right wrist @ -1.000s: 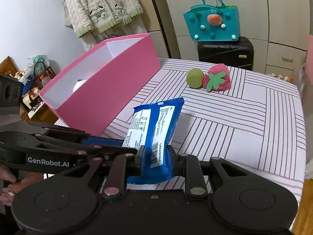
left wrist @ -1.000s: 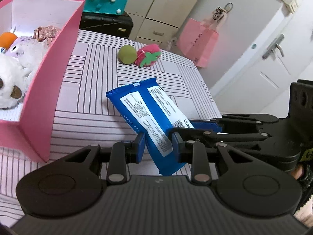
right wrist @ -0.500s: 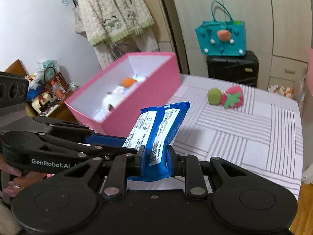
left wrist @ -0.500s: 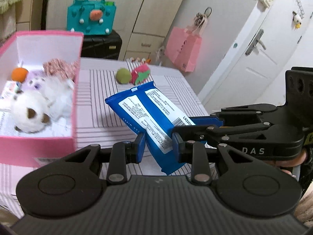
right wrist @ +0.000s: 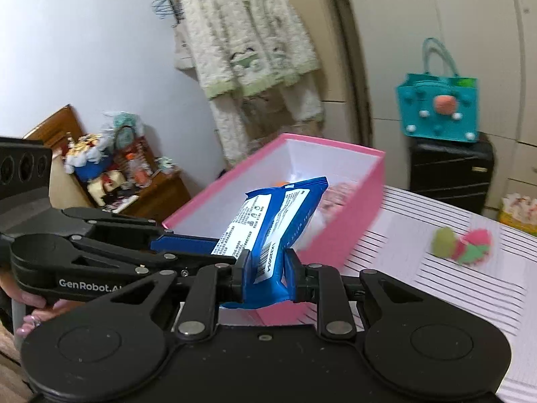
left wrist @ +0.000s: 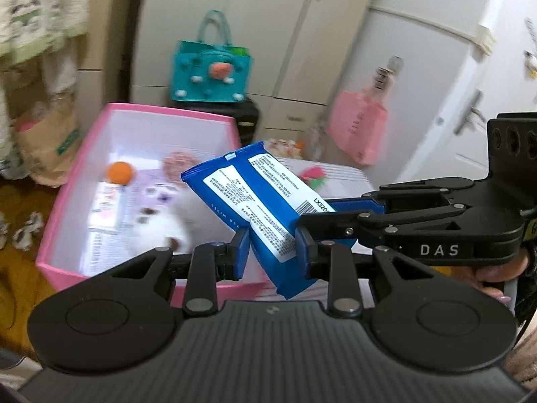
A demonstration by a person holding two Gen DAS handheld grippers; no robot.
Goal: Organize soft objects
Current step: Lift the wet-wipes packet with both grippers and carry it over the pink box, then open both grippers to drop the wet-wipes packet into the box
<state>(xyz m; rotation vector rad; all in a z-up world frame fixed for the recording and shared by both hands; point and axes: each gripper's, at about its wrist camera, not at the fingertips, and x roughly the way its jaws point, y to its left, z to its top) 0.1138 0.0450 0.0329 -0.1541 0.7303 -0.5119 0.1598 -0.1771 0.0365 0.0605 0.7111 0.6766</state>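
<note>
The blue wipes pack point(left wrist: 265, 208) is in the air above the near end of the pink box point(left wrist: 67, 201), with both the left gripper point(left wrist: 272, 252) and the right gripper point(right wrist: 263, 277) closed on its lower end. Several soft toys already lie inside the box. A green ball point(right wrist: 443, 241) and a strawberry plush point(right wrist: 473, 247) remain on the counter point(right wrist: 436, 288) at the far right.

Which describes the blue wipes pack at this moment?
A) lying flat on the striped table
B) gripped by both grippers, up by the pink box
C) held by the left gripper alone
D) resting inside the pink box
B: the left gripper and the right gripper both pinch the blue wipes pack, lifted off the table beside the pink box.
</note>
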